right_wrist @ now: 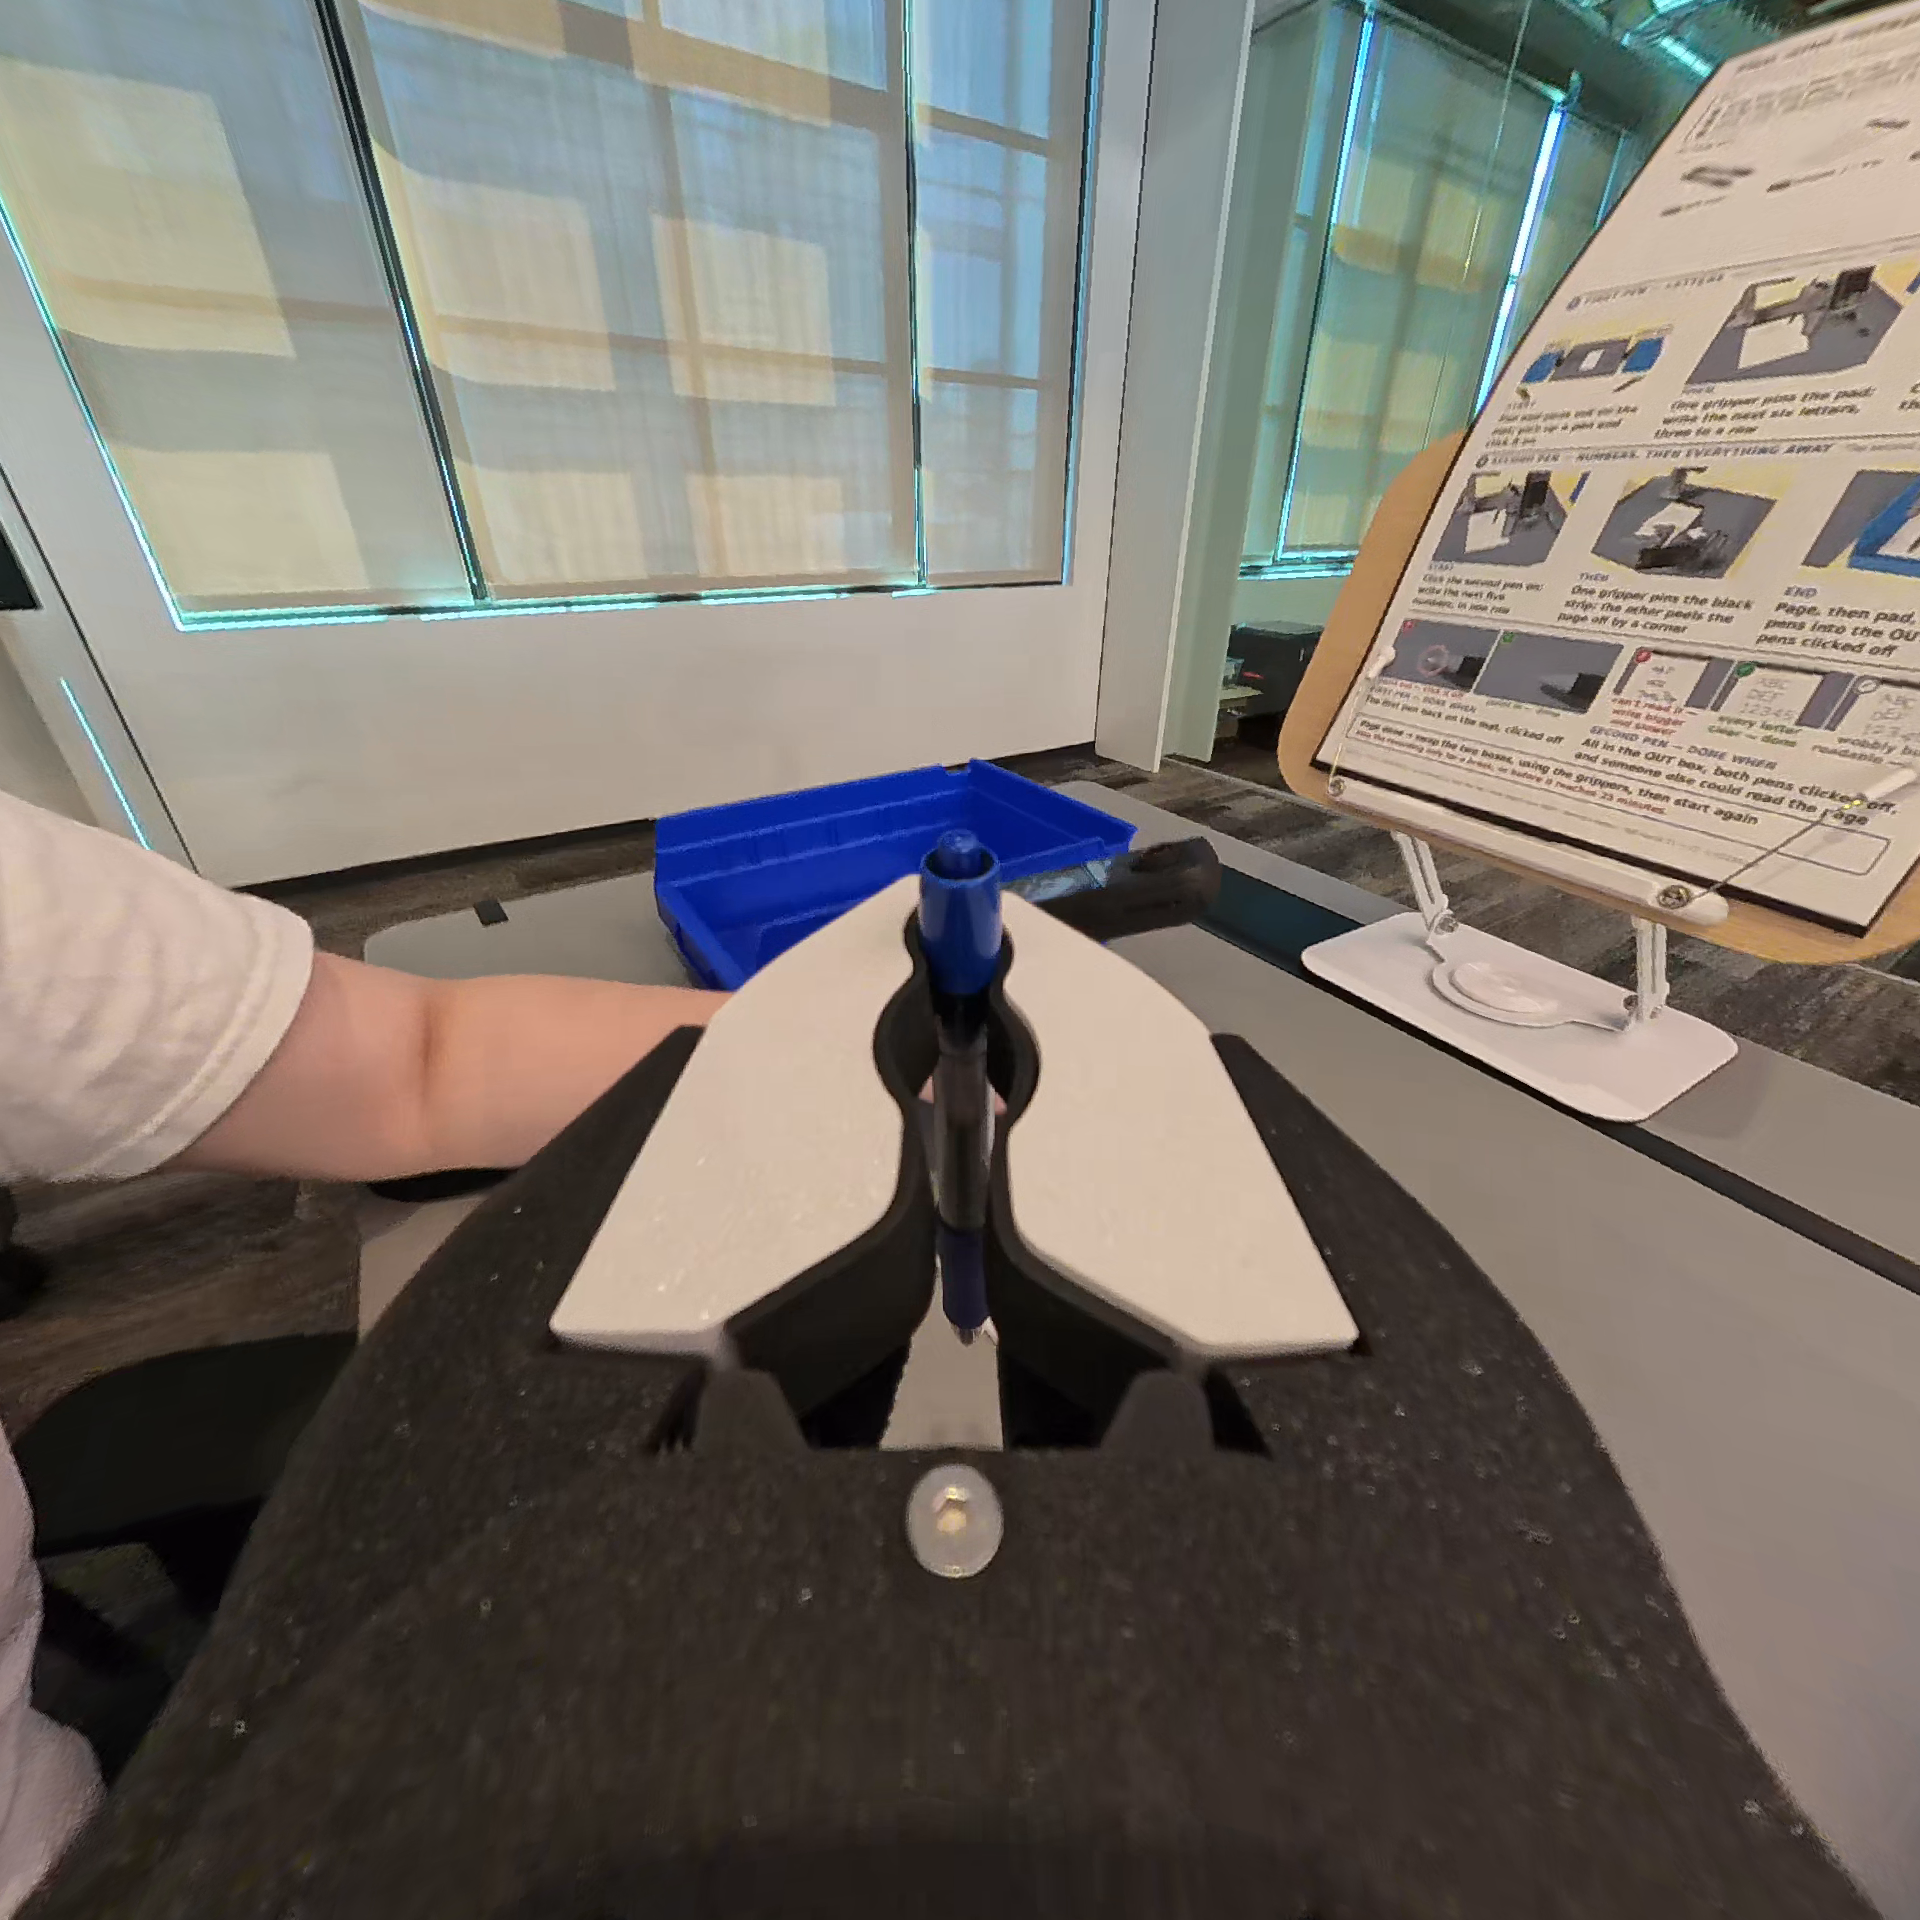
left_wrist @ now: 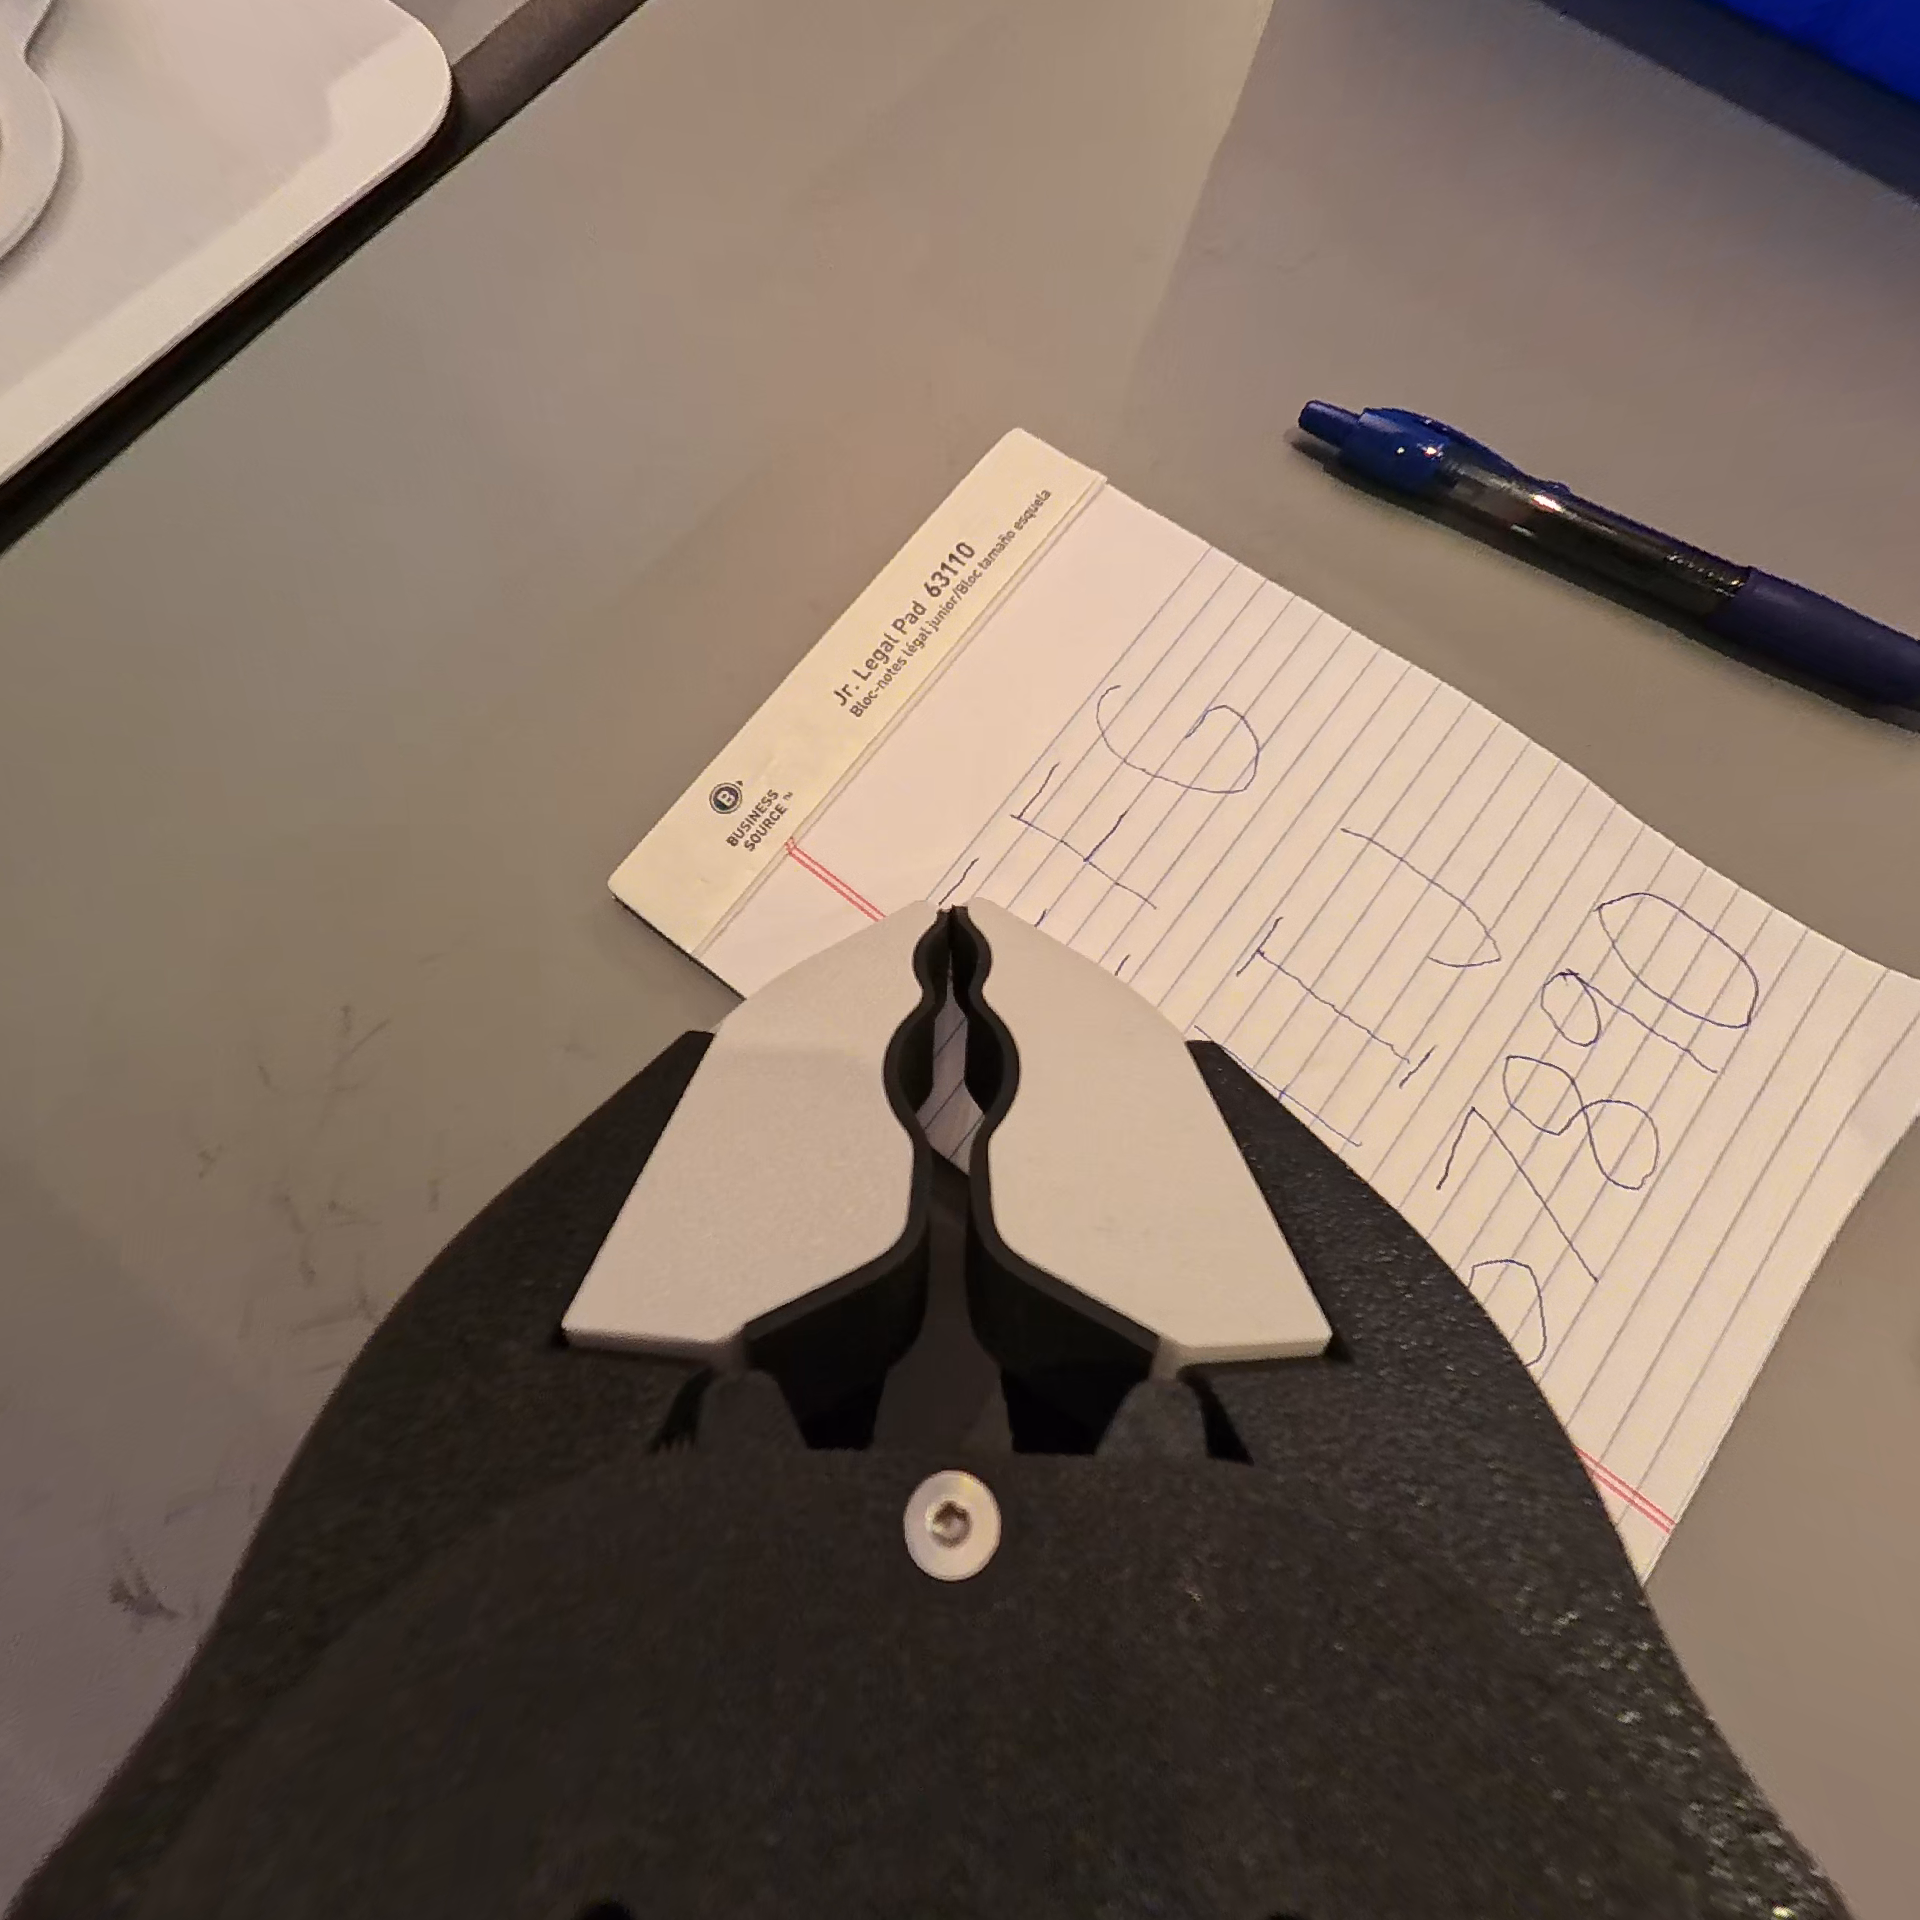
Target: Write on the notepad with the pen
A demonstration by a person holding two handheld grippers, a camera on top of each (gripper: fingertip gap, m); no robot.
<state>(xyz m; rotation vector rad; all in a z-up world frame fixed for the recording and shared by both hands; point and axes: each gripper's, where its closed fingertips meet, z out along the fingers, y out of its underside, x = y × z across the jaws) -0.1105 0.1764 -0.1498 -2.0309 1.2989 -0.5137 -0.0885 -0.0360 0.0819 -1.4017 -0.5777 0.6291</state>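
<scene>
Right hand-held gripper [right_wrist: 956,935] is clamped on my pen [right_wrist: 958,997], the left [left_wrist: 954,920] closed over the notepad [left_wrist: 1299,883]; I pin it firmly beside the writing.

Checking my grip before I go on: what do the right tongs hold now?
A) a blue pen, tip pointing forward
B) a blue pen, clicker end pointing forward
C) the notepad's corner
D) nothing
B: the right tongs are shut on a blue pen, its clicker end past the tips and its point back toward the camera.
</scene>
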